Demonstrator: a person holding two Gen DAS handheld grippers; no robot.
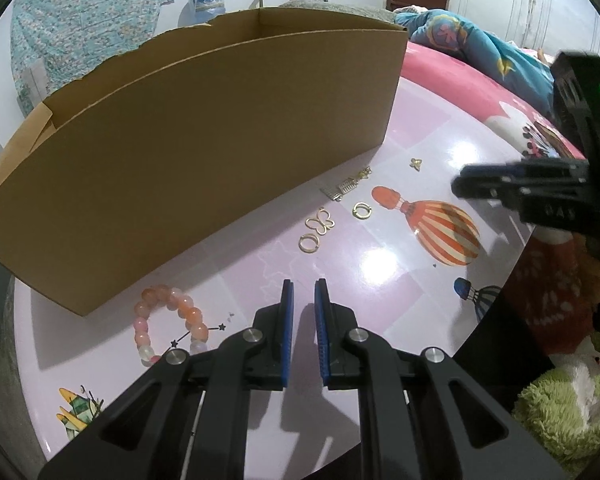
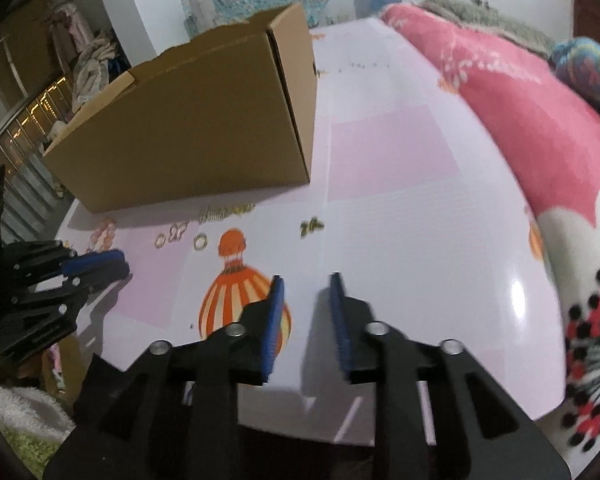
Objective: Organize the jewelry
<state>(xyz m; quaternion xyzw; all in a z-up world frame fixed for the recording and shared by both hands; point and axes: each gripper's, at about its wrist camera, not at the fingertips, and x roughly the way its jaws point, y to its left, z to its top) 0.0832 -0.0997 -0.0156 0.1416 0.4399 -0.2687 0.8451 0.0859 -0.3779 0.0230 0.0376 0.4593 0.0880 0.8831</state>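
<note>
Jewelry lies on a pink table (image 1: 380, 152) in front of a brown cardboard box (image 1: 188, 144). A pink bead bracelet (image 1: 168, 320) is nearest my left gripper (image 1: 304, 286), which is open and empty above the table. Two gold rings (image 1: 309, 242) (image 1: 361, 210), a gold butterfly piece (image 1: 320, 222), a silver clip (image 1: 342, 188) and a small gold charm (image 1: 416, 163) lie further right. My right gripper (image 2: 306, 282) is open and empty over the balloon print (image 2: 236, 292). The box (image 2: 204, 128) and the charm (image 2: 311, 226) also show in the right wrist view.
A pink blanket (image 2: 520, 112) lies along the table's right side. A blue patterned quilt (image 1: 492, 52) lies beyond it. A green fluffy rug (image 1: 564, 412) is below the table's near edge. Shelves with clothes (image 2: 88, 64) stand at the far left.
</note>
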